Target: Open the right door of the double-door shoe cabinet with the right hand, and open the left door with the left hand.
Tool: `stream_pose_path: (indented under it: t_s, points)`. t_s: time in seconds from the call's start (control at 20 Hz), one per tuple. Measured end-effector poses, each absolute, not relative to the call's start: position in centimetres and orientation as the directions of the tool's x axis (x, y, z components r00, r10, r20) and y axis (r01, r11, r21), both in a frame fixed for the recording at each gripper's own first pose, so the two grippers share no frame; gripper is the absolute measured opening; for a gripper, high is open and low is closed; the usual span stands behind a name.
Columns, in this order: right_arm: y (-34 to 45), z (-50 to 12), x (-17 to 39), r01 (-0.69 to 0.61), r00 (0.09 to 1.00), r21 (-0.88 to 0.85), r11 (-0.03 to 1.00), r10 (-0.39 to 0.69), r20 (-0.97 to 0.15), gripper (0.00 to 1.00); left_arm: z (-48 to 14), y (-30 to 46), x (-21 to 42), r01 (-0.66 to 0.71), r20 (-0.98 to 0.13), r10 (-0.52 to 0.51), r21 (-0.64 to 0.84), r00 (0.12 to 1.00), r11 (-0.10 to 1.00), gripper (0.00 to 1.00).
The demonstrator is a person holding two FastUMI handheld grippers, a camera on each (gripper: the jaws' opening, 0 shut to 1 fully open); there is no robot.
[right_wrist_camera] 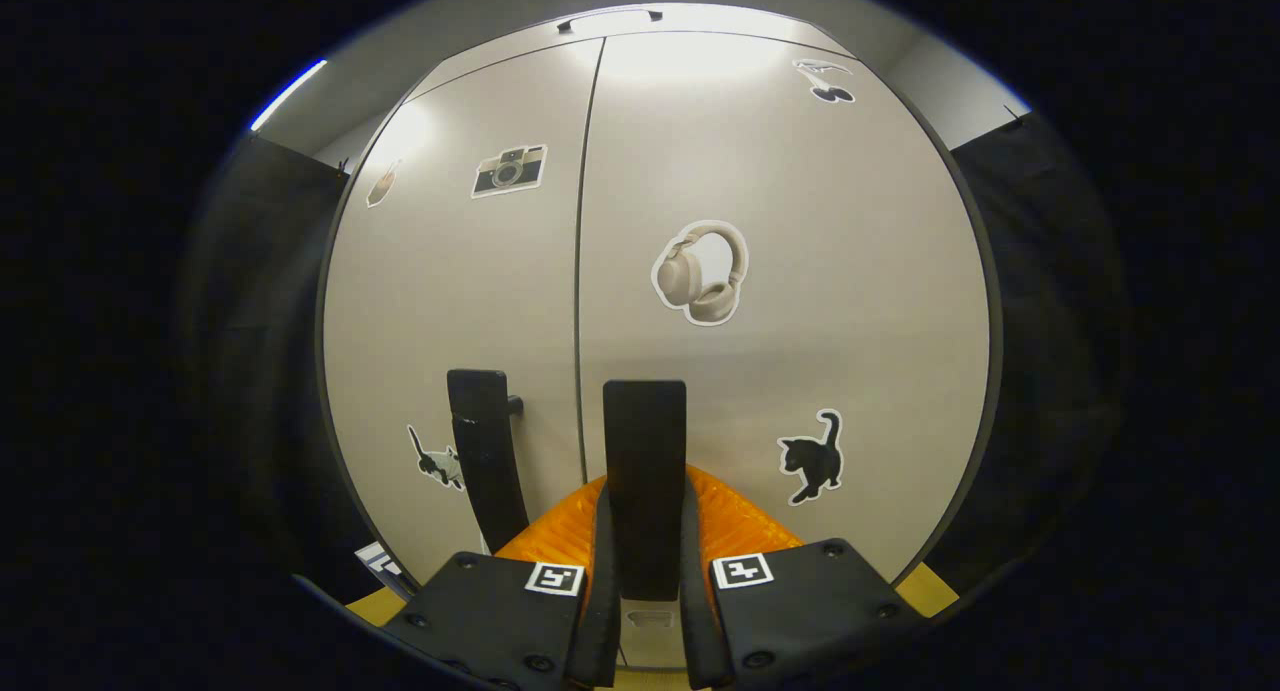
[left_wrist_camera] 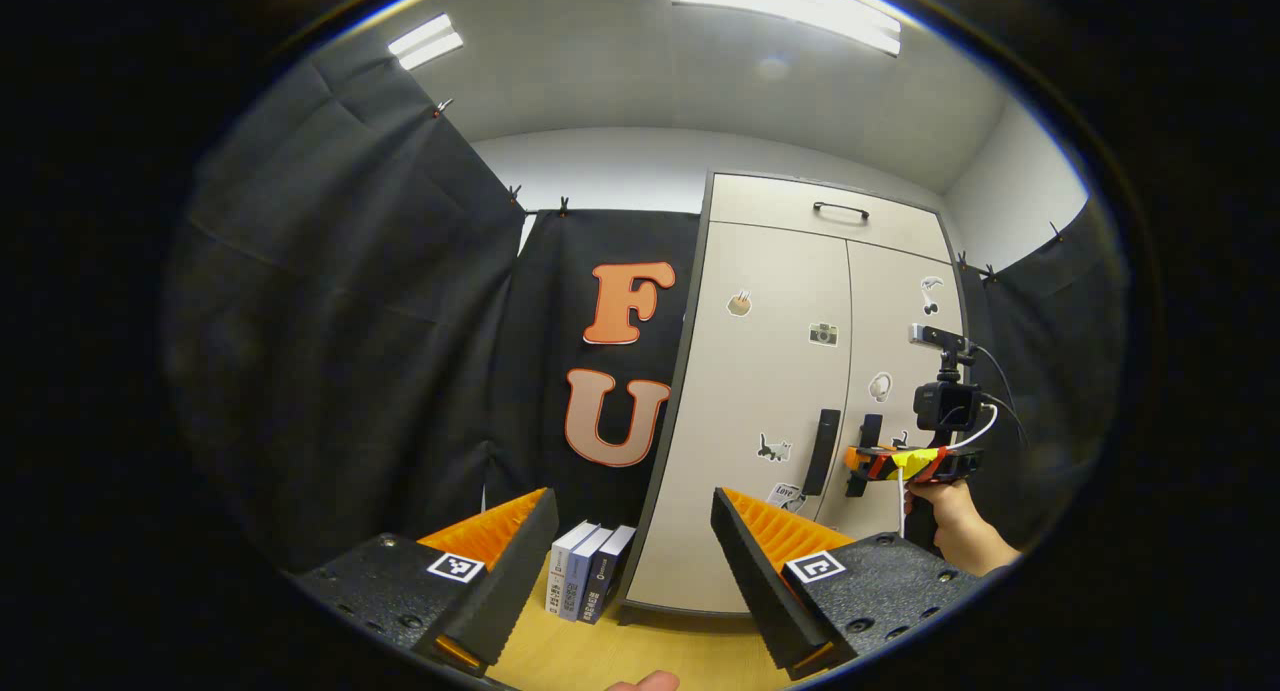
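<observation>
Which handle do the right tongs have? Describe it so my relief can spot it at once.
On the beige shoe cabinet, find the seam between its two doors. The right door handle is the black vertical bar just right of that seam, clamped between the right tongs; the left door handle stands free.

The left door's handle (left_wrist_camera: 822,452) stood free, with bare door (left_wrist_camera: 760,371) around it. Beside it, the right gripper (left_wrist_camera: 868,461) crowded the right handle (right_wrist_camera: 645,471). Books (left_wrist_camera: 588,571) blocked the floor left of the cabinet.

The tall pale double-door shoe cabinet (left_wrist_camera: 790,391) stands ahead-right of the left gripper (left_wrist_camera: 630,561); upright books (left_wrist_camera: 588,569) just left of it.
</observation>
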State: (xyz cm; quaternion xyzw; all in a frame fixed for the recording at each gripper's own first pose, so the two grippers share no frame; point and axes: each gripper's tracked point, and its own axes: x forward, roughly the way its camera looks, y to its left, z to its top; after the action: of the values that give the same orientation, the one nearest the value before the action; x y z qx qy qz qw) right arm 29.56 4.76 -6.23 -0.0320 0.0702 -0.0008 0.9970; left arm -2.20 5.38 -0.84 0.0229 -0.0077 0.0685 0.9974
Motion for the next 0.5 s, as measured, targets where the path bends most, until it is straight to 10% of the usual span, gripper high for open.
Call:
stream_pose_path:
  t_s: [0.5]
  points:
    - [4.0,-5.7,23.0,-0.138,0.978,-0.085,0.987,0.122,-0.167,0.34,-1.5,3.6,-3.3,-0.101,-0.009,0.102,0.054,0.995,0.993,0.95]
